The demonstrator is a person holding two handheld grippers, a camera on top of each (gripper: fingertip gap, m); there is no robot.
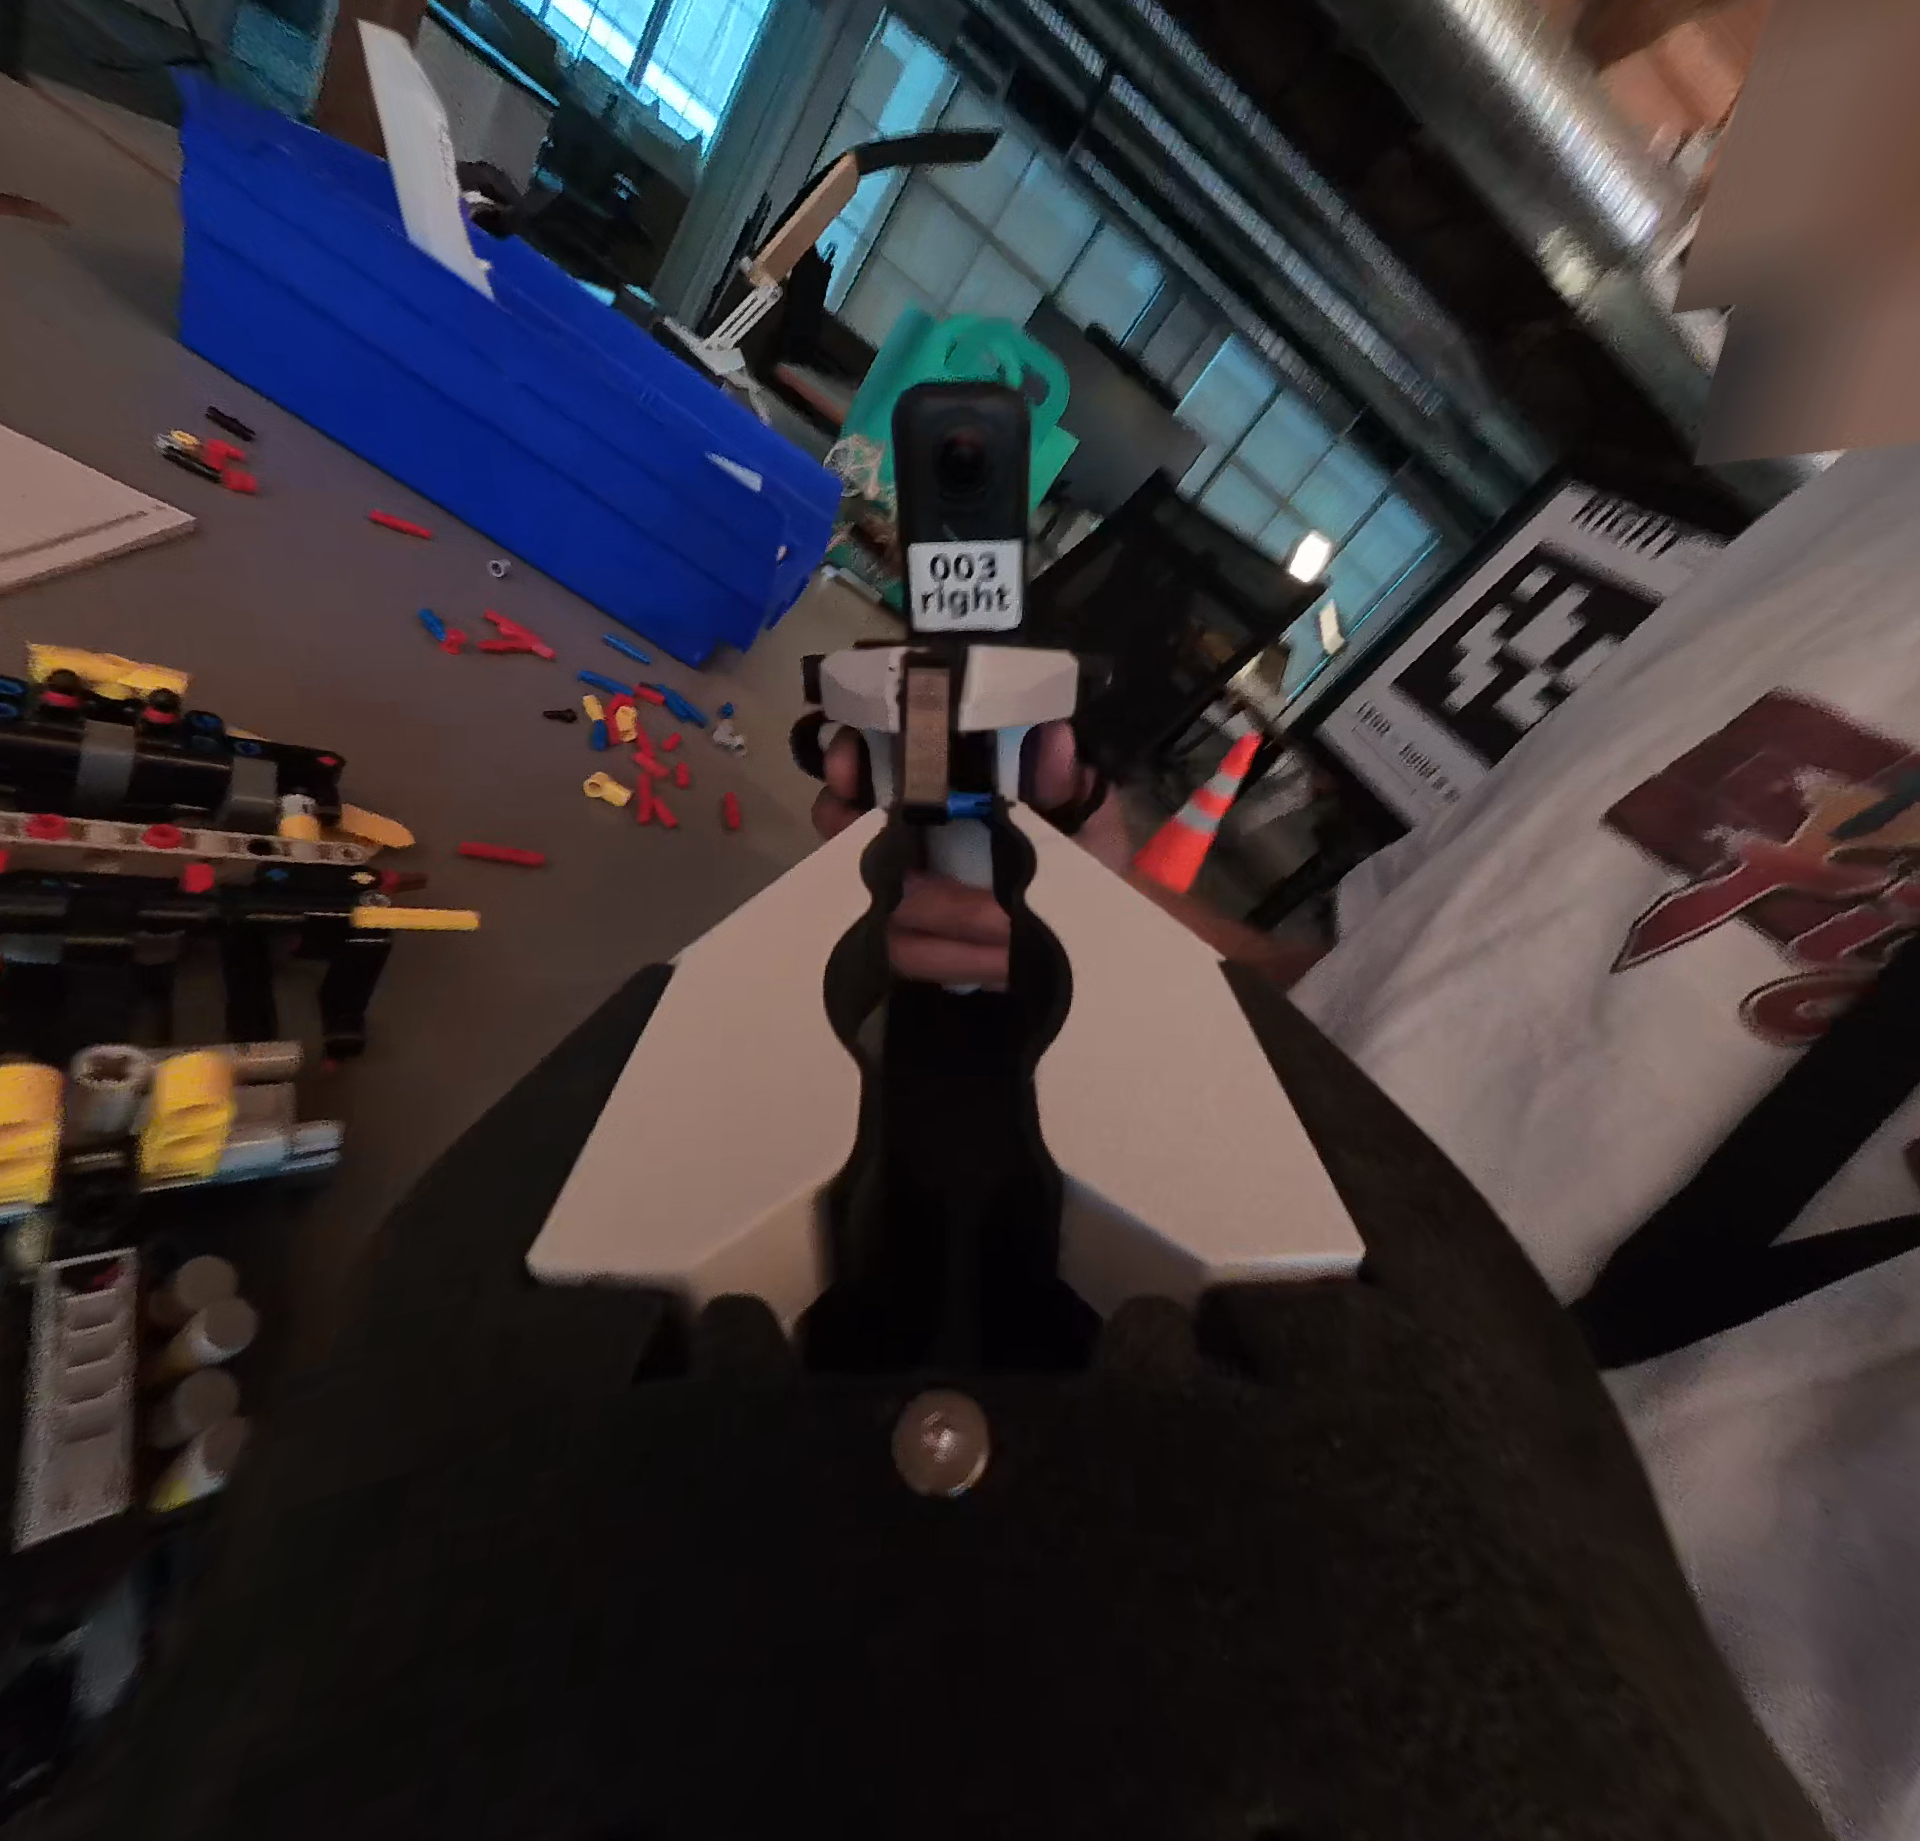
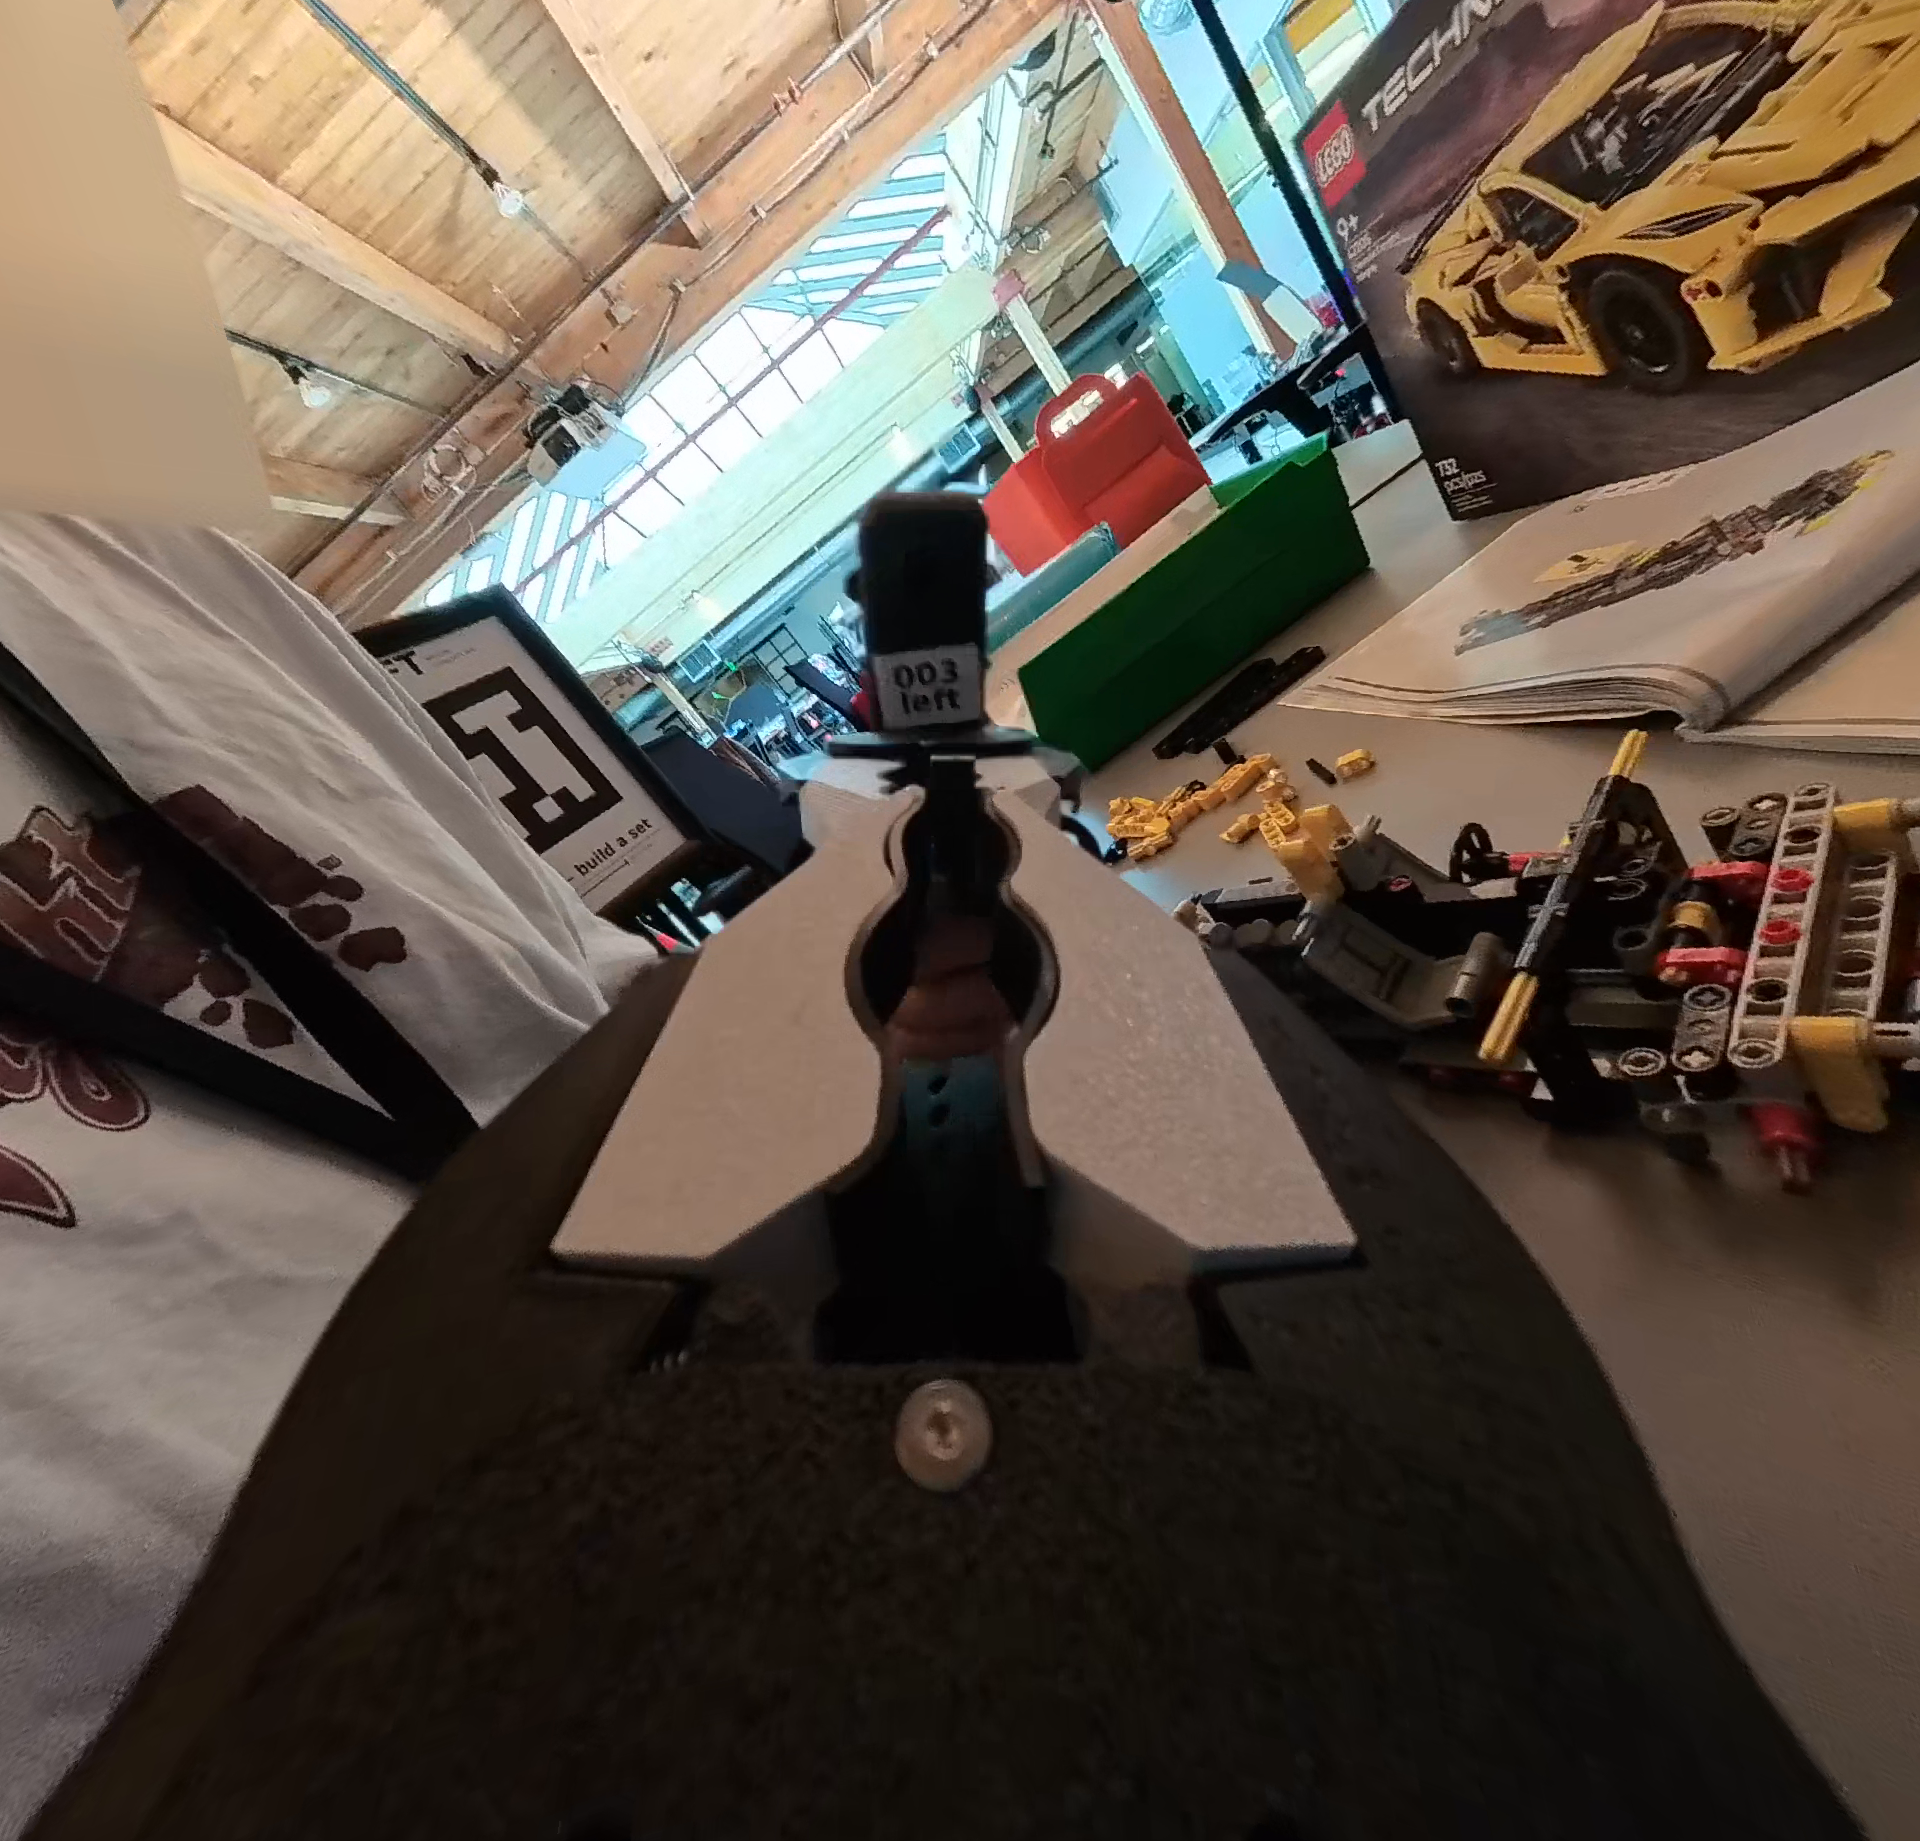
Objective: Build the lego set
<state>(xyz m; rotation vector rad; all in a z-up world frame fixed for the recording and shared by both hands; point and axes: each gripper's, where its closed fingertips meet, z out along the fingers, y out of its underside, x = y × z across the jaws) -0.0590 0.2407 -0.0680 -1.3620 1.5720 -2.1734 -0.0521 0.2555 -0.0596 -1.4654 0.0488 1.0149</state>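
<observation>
Two grippers met tip to tip above the table. The left gripper, nearly closed, pinched a small blue piece; the right gripper looked narrowed too, its grasp unclear. The half-built lego car frame lay beside them, cut off. Only the right wrist view showed the set's box and booklet; only the left showed scattered red and blue pins.

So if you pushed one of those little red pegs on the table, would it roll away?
Probably, at least a bit. The little red pegs look like small round sticks, so they would likely roll sideways on the smooth grey table. They seem tiny and light, so a gripper nudge could scatter them. The ones crowded among blue and yellow pieces may get stopped.
</observation>
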